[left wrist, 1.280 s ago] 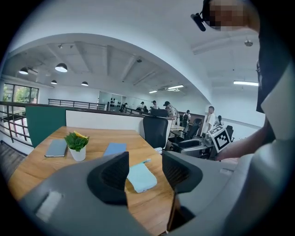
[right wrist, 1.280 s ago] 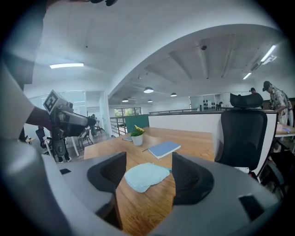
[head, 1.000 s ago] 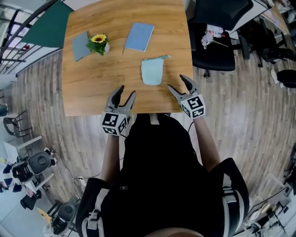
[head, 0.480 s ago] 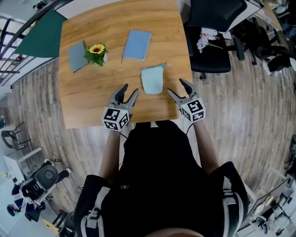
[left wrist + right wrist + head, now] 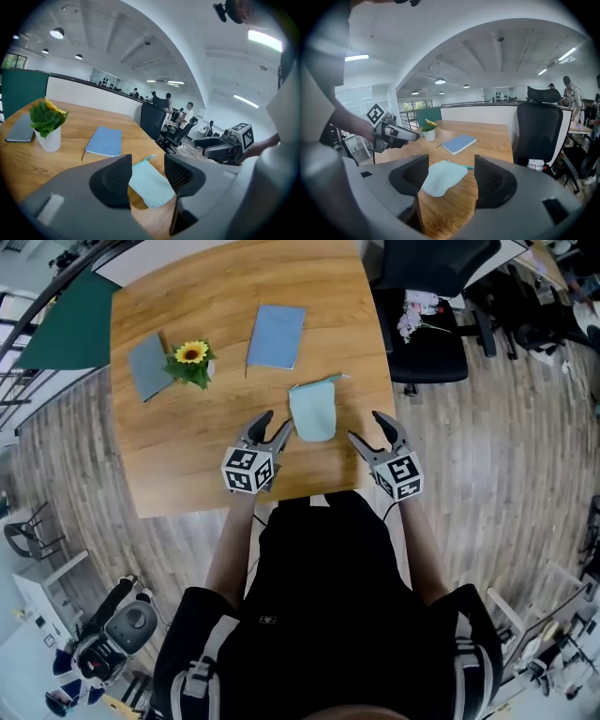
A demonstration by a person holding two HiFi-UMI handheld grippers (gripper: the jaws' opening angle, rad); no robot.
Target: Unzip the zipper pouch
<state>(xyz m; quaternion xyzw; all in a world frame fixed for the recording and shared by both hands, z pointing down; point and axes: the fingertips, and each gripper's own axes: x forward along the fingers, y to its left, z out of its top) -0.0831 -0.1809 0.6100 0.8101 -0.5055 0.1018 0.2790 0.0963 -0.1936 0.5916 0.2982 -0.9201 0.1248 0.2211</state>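
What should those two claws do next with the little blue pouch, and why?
Probably lower the left gripper onto the near end of the pouch to pin it: it lies untouched on the table, and the right gripper, also open, hovers beside it.

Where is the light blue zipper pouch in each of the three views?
Head view: pouch centre, slightly above middle.
Left gripper view: pouch bottom centre.
Right gripper view: pouch bottom centre, slightly left.
Shared landmark: blue notebook, lying just beyond the pouch.

Bare tabletop (image 5: pixel 187 465) round pouch (image 5: pixel 313 413), notebook (image 5: pixel 277 336) & flower pot (image 5: pixel 195 367) well behind
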